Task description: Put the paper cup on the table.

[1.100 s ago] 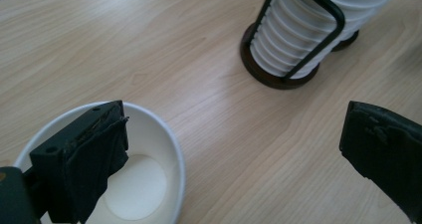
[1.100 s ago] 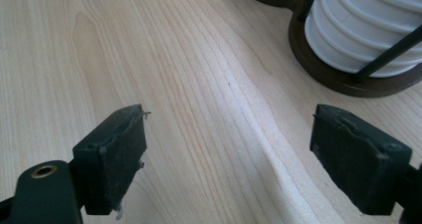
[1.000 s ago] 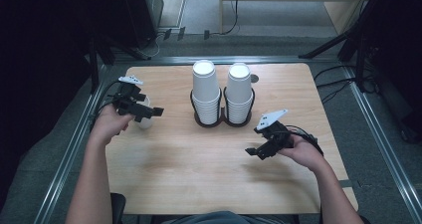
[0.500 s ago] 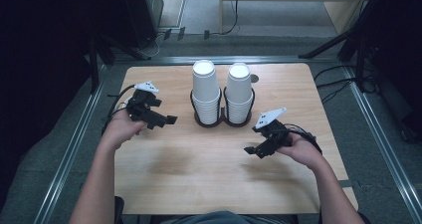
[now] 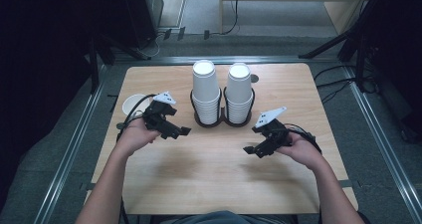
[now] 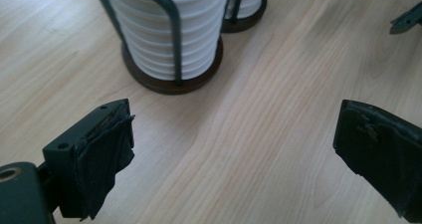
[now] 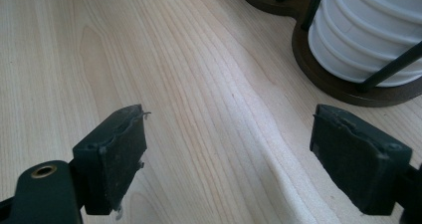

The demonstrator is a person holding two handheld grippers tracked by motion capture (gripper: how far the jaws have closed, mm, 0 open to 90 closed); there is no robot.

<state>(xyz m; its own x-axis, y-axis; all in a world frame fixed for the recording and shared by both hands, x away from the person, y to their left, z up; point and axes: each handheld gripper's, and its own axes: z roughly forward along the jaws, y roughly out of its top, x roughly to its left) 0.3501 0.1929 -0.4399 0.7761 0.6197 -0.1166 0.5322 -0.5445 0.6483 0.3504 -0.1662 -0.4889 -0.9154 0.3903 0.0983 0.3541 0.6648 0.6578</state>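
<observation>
Two tall stacks of white paper cups (image 5: 206,89), mouth-down, upright in a dark twin wire cup holder (image 5: 222,118) at mid-back worktop; one single white paper cup (image 5: 132,104) upright, mouth-up, near left edge, well apart

The left gripper (image 5: 180,132) is held low in the person's left hand (image 5: 134,135), jaws spread wide and empty. The right gripper (image 5: 250,150), in the right hand (image 5: 303,149), likewise gapes open, both forearms reaching forward.

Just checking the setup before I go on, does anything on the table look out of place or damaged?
One single cup sits alone near the table's left edge, apart from the two stacks in their holder. The left gripper's pad looks frayed.
</observation>
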